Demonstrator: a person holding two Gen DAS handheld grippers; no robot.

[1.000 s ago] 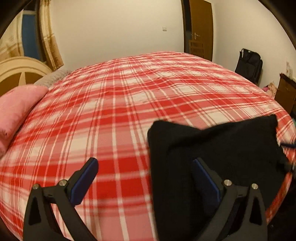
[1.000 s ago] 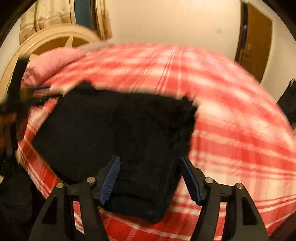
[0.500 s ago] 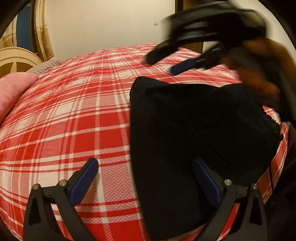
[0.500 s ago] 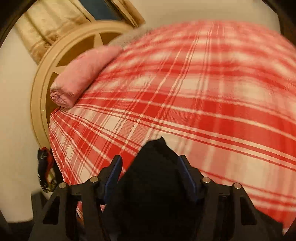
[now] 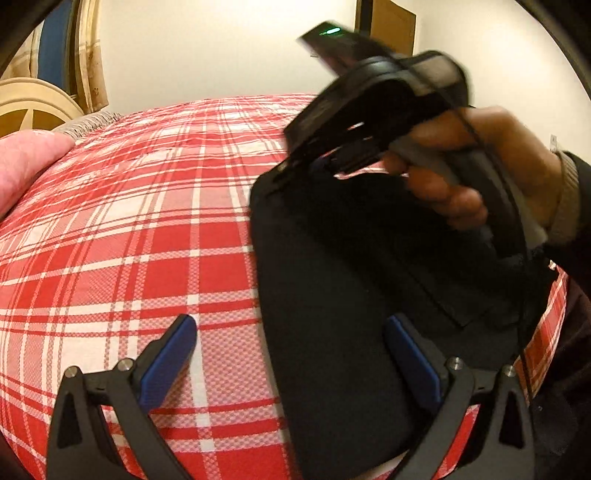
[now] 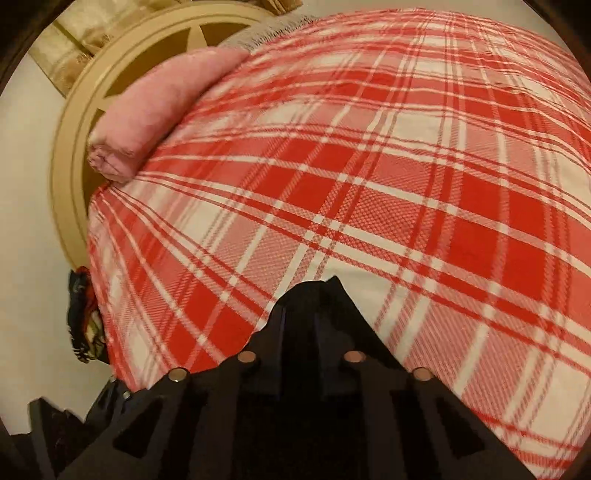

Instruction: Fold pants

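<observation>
Looking along the left claw point(image 5: 291, 354), we found its two blue-padded fingers point(image 5: 168, 356) spread wide and holding nothing; the right-hand finger hung over the black pants point(image 5: 332, 302), the other over bare plaid. We counted one pair of pants, lying folded near the bed's near edge as a dark, roughly rectangular stack. Beyond it, a hand point(image 5: 476, 173) with a pale cuff gripped the right claw point(image 5: 280, 168), whose body blocked much of the pants' far end. That claw had its fingers drawn close together on the pants' far left corner; from its own camera the right claw point(image 6: 299, 314) showed black cloth pinched between the near-touching fingers. The bed point(image 5: 129, 229) carried a red-and-white plaid cover that filled most of both views. One pink pillow point(image 6: 155, 107) lay at the head end against a cream round-framed headboard point(image 6: 74, 122). Farther off stood a pale wall point(image 5: 221, 48), patterned curtains point(image 5: 90, 70) and one brown door point(image 5: 391, 27).
</observation>
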